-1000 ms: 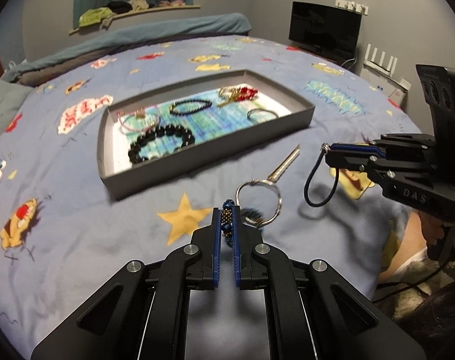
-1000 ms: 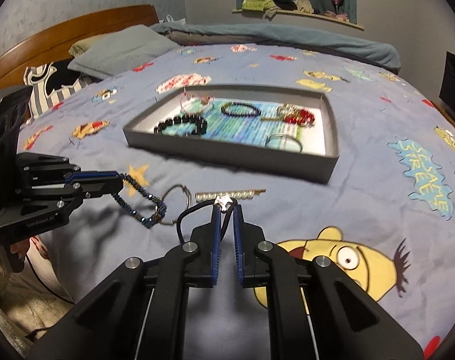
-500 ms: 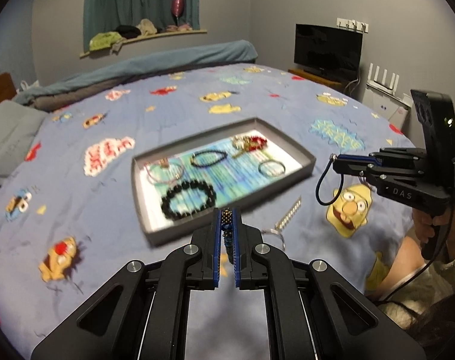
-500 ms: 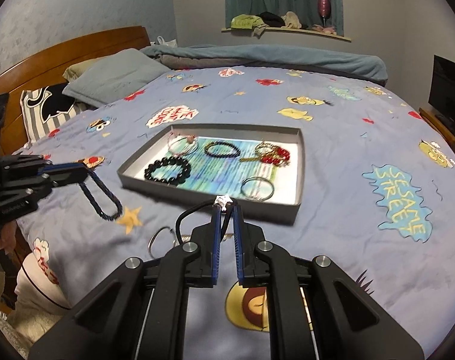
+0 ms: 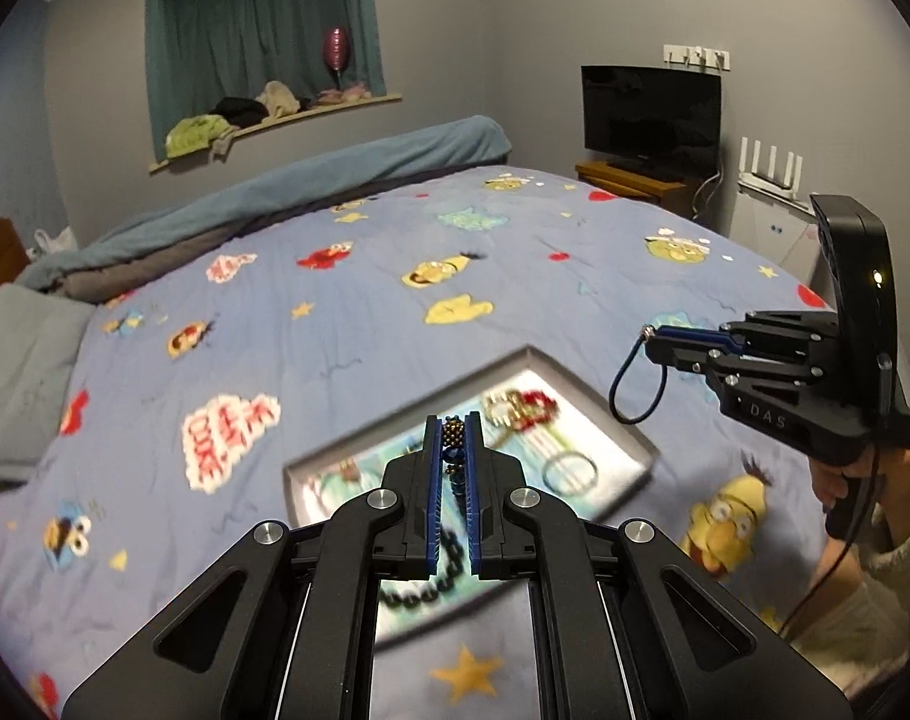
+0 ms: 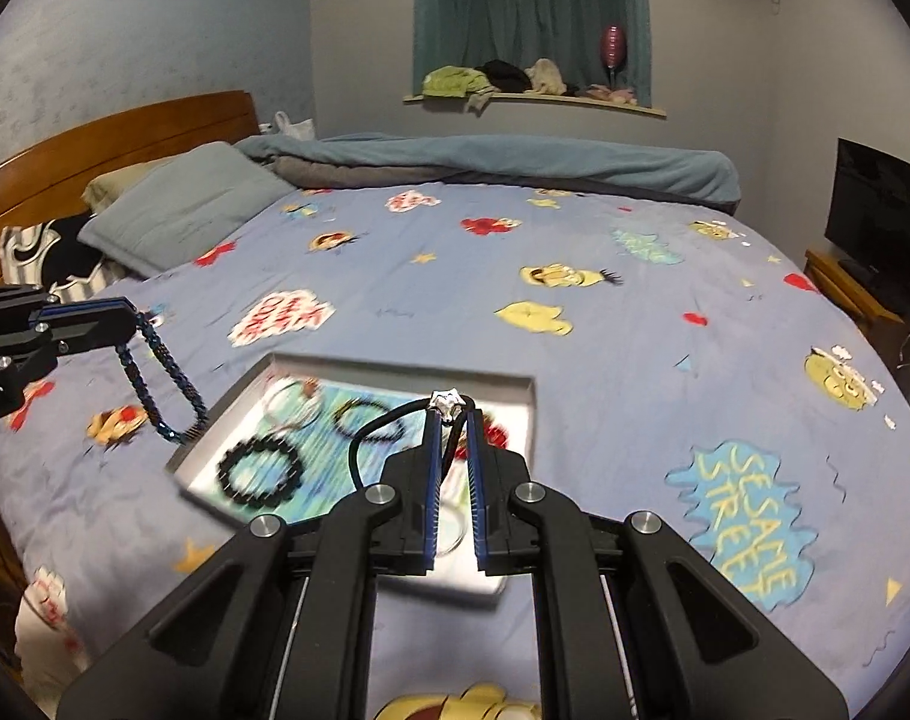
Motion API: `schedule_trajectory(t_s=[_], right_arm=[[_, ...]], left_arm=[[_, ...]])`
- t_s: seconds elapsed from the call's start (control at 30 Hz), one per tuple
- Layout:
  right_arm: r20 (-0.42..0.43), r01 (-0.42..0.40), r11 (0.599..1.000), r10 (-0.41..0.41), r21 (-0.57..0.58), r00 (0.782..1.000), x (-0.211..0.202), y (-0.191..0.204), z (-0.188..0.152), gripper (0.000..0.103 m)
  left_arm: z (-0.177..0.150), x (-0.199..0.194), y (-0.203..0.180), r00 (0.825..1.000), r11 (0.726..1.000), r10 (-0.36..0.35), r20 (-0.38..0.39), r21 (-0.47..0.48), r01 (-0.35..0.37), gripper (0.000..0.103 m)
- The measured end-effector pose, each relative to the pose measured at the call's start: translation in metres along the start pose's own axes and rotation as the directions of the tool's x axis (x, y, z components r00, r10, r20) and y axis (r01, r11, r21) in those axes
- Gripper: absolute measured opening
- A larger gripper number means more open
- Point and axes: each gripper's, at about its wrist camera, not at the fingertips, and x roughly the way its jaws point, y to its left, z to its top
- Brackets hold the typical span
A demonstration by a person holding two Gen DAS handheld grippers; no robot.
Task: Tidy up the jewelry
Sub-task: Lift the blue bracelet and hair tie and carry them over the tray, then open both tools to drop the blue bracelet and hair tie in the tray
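The left gripper (image 5: 453,429) was clamped on a beaded blue bracelet (image 6: 161,387), its gold and blue beads pinched between the narrow jaws while the rest hung in a loop beside the tray's near-left corner. The right gripper (image 6: 452,414) was likewise closed, gripping a black cord bracelet (image 6: 377,429) by its small silver charm, with the cord arching out to the left of the jaws. Both pieces were held clear of the bedspread (image 6: 605,324), above and just short of the shallow grey tray (image 6: 395,367), so the step in hand appeared to be carrying the two bracelets to the tray. The next move probably called for bringing each one over a bare patch of the blue-green liner, lowering it until the loop lay flat, and only then parting the jaws, keeping the two loops apart from each other and from what was already there. Inside the tray lay a chunky black bead bracelet (image 6: 260,471) near the front-left, a thinner dark bead bracelet (image 6: 368,420) behind it, a pale wire bangle (image 6: 290,405) toward the back-left, a red and gold piece (image 5: 518,408) on the far right side, and a plain ring-shaped bangle (image 5: 569,471); motion blur hid finer detail.
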Motion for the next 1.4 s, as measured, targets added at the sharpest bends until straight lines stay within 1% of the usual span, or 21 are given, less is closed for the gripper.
schedule_trajectory(t_s=[0.1, 0.23, 0.4, 0.5, 0.63, 0.8, 0.93, 1.1, 1.27, 1.4], right_arm=[[-0.018, 0.011, 1.000, -0.010, 0.028, 1.000, 0.017, -0.010, 0.009, 0.008], [-0.044, 0.022, 0.999, -0.020, 0.043, 0.999, 0.036, -0.014, 0.010, 0.008], [-0.090, 0.028, 0.997, -0.022, 0.067, 0.996, 0.062, -0.019, 0.003, 0.008], [-0.114, 0.027, 0.998, -0.020, 0.061, 0.993, 0.075, -0.018, -0.001, 0.008], [-0.156, 0.021, 0.998, -0.012, 0.056, 0.988, 0.092, -0.014, -0.009, 0.008], [-0.211, 0.030, 0.999, -0.023, 0.031, 0.977, 0.115, -0.004, -0.017, 0.008], [-0.232, 0.046, 0.999, -0.042, 0.013, 0.972, 0.126, 0.002, -0.021, 0.008], [-0.255, 0.069, 0.997, -0.071, -0.013, 0.964, 0.135, 0.007, -0.026, 0.008], [-0.275, 0.064, 0.998, -0.068, -0.026, 0.959, 0.142, 0.010, -0.029, 0.008], [-0.293, 0.050, 0.998, -0.059, -0.038, 0.954, 0.147, 0.014, -0.033, 0.008]], left_arm=[[0.014, 0.015, 0.001, 1.000, 1.000, 0.014, -0.013, 0.007, -0.014, 0.007], [0.021, 0.043, 0.002, 0.999, 1.000, 0.002, -0.039, -0.005, -0.002, 0.007], [0.010, 0.081, 0.000, 0.995, 0.999, -0.034, -0.090, -0.013, 0.033, 0.007], [0.004, 0.100, -0.002, 0.992, 1.000, -0.026, -0.120, 0.000, 0.026, 0.007], [-0.009, 0.125, -0.001, 0.986, 0.999, -0.037, -0.165, 0.002, 0.038, 0.007], [-0.024, 0.144, 0.007, 0.978, 0.998, -0.063, -0.200, -0.041, 0.056, 0.007], [-0.042, 0.158, 0.020, 0.969, 0.997, -0.054, -0.242, -0.070, 0.038, 0.007], [-0.060, 0.166, 0.036, 0.960, 0.991, -0.067, -0.272, -0.127, 0.033, 0.007], [-0.068, 0.172, 0.041, 0.954, 0.987, -0.086, -0.286, -0.156, 0.042, 0.007], [-0.070, 0.177, 0.036, 0.953, 0.987, -0.097, -0.287, -0.150, 0.056, 0.007]])
